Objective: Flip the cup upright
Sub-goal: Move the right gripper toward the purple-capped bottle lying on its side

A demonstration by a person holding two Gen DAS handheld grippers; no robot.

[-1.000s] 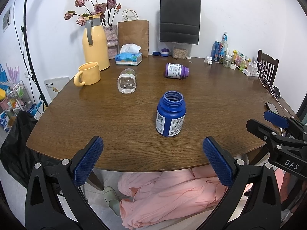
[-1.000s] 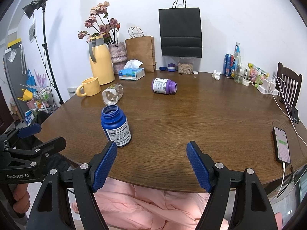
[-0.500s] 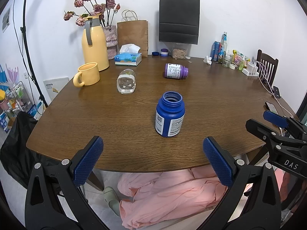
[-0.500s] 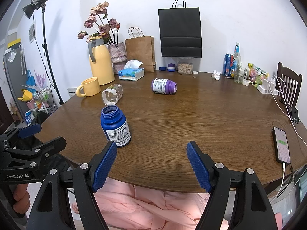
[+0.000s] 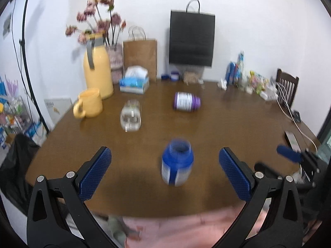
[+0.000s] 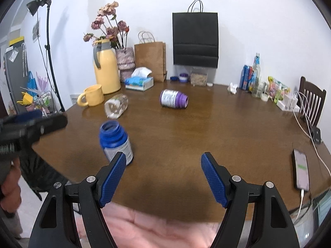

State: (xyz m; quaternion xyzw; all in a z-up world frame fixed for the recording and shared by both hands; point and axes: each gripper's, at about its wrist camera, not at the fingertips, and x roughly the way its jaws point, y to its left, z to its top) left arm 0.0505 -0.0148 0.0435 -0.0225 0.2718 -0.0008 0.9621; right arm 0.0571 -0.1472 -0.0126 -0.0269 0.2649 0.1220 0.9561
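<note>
Both grippers spread wide, holding nothing, hovering at the near edge of the table [image 6: 238,128]. Left gripper [image 5: 164,171] lined up on the blue bottle [image 5: 177,162], which stands upright, lid off, between the pads but clear of both. Right gripper [image 6: 163,176] off to that bottle's right, left pad overlapping its base in view, can't tell if touching. Further back, clear cup [image 6: 116,105] lying on its side, mouth pointing away toward the mug [image 6: 92,95]. Purple bottle [image 6: 173,99] also tipped over, mid-table, right of the cup. Then yellow jug [image 6: 106,70], tissue box [image 6: 139,82], 2 paper bags at the wall. Phone [image 6: 301,170] far right. Left view pretty blurry
</note>
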